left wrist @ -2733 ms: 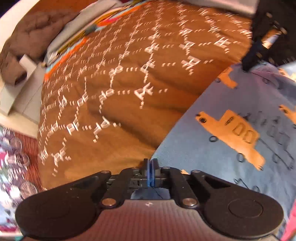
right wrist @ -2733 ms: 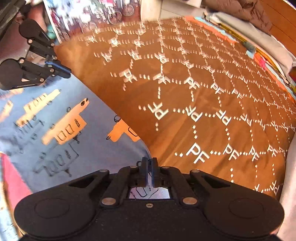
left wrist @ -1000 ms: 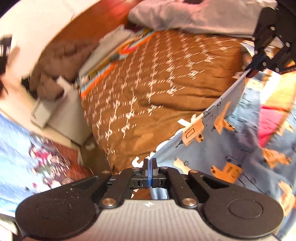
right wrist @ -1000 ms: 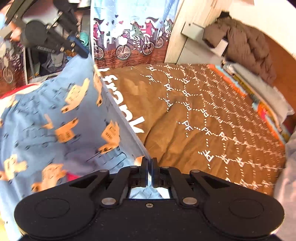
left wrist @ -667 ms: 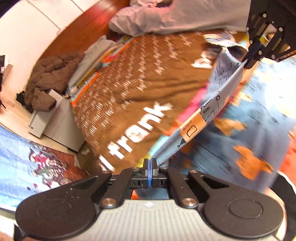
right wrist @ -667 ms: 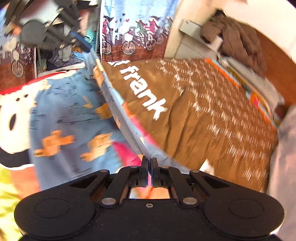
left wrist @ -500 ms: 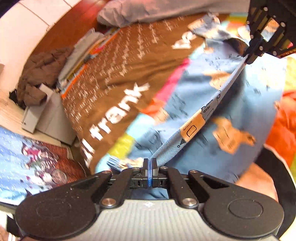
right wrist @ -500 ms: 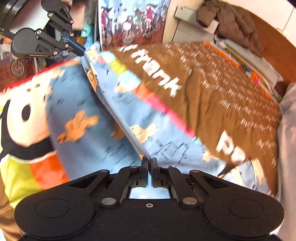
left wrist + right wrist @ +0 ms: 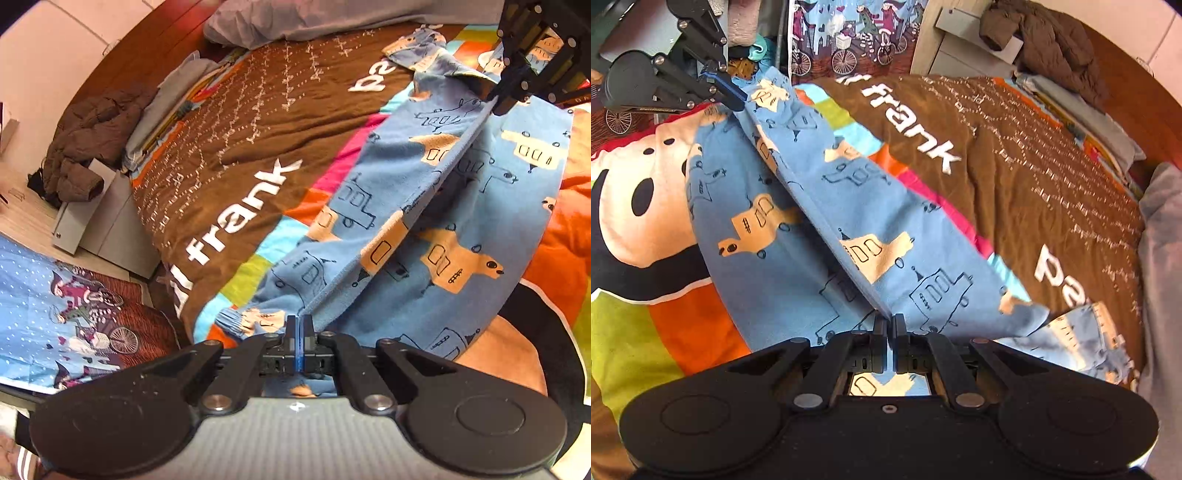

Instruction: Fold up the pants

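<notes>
The blue pants (image 9: 436, 229) with tan vehicle prints hang stretched between my two grippers over the bed, doubled along a taut lifted edge. My left gripper (image 9: 300, 325) is shut on one end of that edge. My right gripper (image 9: 890, 321) is shut on the other end. The pants also show in the right wrist view (image 9: 849, 206). In that view the left gripper (image 9: 733, 96) is at the top left, and the right gripper (image 9: 498, 105) shows at the top right of the left wrist view. One trailing end of the pants (image 9: 1097, 336) lies crumpled on the bedspread.
The bed has a brown "frank" bedspread (image 9: 236, 147) with a colourful cartoon print (image 9: 639, 206). A brown jacket (image 9: 85, 140) lies on a grey nightstand (image 9: 92, 221). A grey pillow (image 9: 314, 18) is at the head. A bicycle-print curtain (image 9: 857, 33) hangs beyond the foot.
Both grippers have carried the pants edge across and down over the bed. The cloth now drapes on the colourful part of the bedspread, with one layer over the other.
</notes>
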`<state>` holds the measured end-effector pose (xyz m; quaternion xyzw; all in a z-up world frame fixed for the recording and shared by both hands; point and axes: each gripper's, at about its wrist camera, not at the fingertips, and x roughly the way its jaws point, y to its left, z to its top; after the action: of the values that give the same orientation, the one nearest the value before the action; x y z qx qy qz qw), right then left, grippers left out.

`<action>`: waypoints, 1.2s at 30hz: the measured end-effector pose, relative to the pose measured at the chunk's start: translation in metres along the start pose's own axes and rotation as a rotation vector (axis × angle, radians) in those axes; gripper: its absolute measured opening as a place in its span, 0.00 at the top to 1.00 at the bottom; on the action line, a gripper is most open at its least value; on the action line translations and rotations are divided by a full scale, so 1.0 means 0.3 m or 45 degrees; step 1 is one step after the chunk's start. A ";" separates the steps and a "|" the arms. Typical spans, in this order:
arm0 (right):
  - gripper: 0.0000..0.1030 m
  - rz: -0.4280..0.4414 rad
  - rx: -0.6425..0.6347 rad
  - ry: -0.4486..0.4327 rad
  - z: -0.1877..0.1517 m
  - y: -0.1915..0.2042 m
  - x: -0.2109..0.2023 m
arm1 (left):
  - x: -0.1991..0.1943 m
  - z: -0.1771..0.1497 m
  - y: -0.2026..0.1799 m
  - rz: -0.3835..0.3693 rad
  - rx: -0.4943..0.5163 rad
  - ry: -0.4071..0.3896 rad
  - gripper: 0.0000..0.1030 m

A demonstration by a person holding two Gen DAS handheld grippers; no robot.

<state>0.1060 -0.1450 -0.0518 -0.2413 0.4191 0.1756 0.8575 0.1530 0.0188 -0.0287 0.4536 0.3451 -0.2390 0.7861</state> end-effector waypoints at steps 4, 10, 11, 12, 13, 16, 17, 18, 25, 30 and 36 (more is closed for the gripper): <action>0.99 -0.019 -0.016 -0.024 0.014 0.006 -0.078 | -0.048 -0.013 -0.005 -0.007 0.048 -0.018 1.00; 1.00 0.020 -0.044 0.035 -0.053 0.131 -0.091 | -0.019 -0.084 -0.092 -0.031 0.093 0.035 1.00; 1.00 0.020 -0.042 0.046 -0.069 0.155 -0.077 | -0.006 -0.098 -0.115 -0.037 0.100 0.047 1.00; 1.00 0.018 -0.042 0.057 -0.083 0.174 -0.060 | 0.007 -0.111 -0.135 -0.045 0.106 0.059 1.00; 1.00 0.020 -0.036 0.072 -0.099 0.194 -0.037 | 0.019 -0.121 -0.153 -0.048 0.109 0.070 1.00; 1.00 0.023 0.006 0.102 -0.131 0.217 0.016 | 0.043 -0.147 -0.194 -0.052 0.109 0.095 1.00; 1.00 0.021 0.007 0.106 -0.138 0.224 0.029 | 0.050 -0.152 -0.202 -0.051 0.113 0.103 1.00; 0.99 0.019 0.007 0.107 -0.142 0.227 0.038 | 0.056 -0.155 -0.205 -0.049 0.114 0.114 0.98; 0.52 0.000 0.135 0.088 -0.149 0.138 -0.043 | -0.021 -0.108 -0.103 -0.112 -0.149 0.168 0.45; 0.18 -0.032 0.368 0.085 -0.228 -0.068 -0.216 | -0.141 0.017 -0.062 -0.246 -0.504 0.039 0.01; 0.01 0.071 0.720 0.114 -0.382 -0.398 -0.332 | -0.095 0.286 -0.220 -0.445 -0.762 -0.093 0.00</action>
<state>0.0349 -0.3174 -0.0010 0.0114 0.4953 0.0645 0.8662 0.1171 -0.0860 -0.0132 0.1280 0.4440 -0.2743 0.8433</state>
